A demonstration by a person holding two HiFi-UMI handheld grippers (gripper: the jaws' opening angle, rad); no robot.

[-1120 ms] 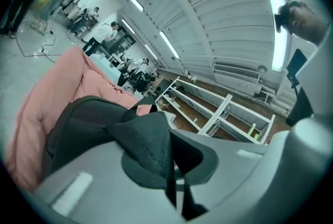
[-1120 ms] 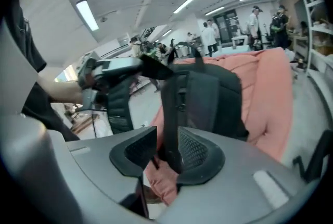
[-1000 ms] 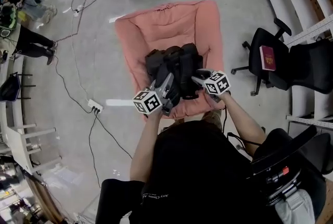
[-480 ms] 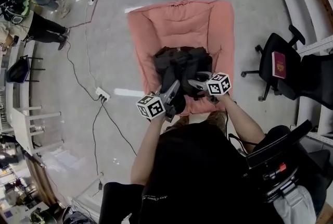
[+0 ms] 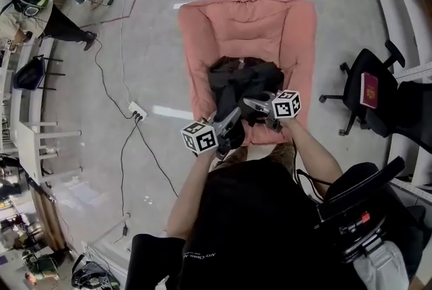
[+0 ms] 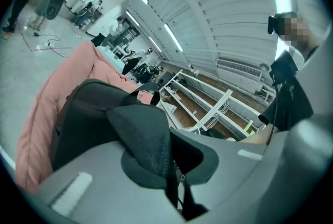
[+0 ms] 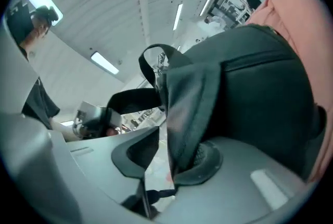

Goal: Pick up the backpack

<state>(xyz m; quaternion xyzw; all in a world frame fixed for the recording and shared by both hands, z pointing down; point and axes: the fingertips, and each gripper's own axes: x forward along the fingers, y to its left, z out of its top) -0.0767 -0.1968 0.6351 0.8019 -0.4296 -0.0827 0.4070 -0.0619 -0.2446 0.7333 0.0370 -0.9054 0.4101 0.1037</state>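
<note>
The black backpack [image 5: 241,79] lies on a pink cushion chair [image 5: 223,22]. My left gripper [image 5: 228,125] is at its near left side, and the left gripper view shows that gripper [image 6: 169,165] shut on a padded shoulder strap [image 6: 143,134]. At the near right side is my right gripper [image 5: 255,105]. In the right gripper view the other strap [image 7: 187,108] hangs between the jaws of the right gripper [image 7: 174,150]. These jaws have just been closing. The strap rests against one pad, and a bright gap remains at the other.
A black office chair [image 5: 395,103] with a red book [image 5: 371,89] on it stands to the right. Cables and a power strip [image 5: 137,110] lie on the floor at left. A person [image 5: 57,22] and a white table [image 5: 23,143] are at the far left.
Both grippers have shifted along the cushion's front edge with the straps. The right gripper has turned and its jaws have narrowed around the strap. The backpack has slumped a little.
</note>
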